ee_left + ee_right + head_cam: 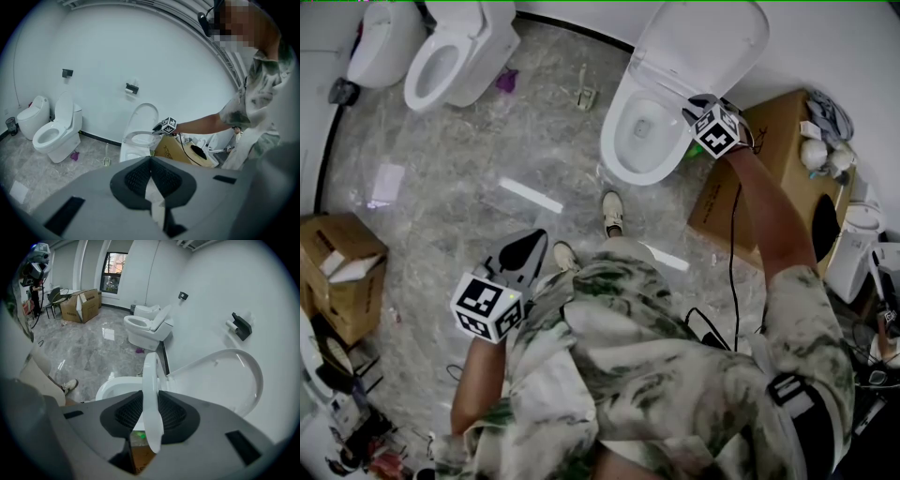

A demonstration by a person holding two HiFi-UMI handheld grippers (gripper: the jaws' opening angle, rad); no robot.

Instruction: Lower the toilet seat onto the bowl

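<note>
Bowl [642, 141]: reference. Toilet seat [149, 369] stands part-raised above bowl, rim pinched in right gripper [151, 399]. Risk: glossy rim slips from pads, seat slams onto bowl. Left gripper [150, 161], well back from bowl, jaws pressed together, empty: no backup.

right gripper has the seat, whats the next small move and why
Probably lower the right gripper a little toward the bowl, with its jaws closed on the toilet seat. The seat is pinched edge-on between the jaws and sits above the rim, not yet on it, with the lid raised behind, so letting go now would likely drop it.
</note>
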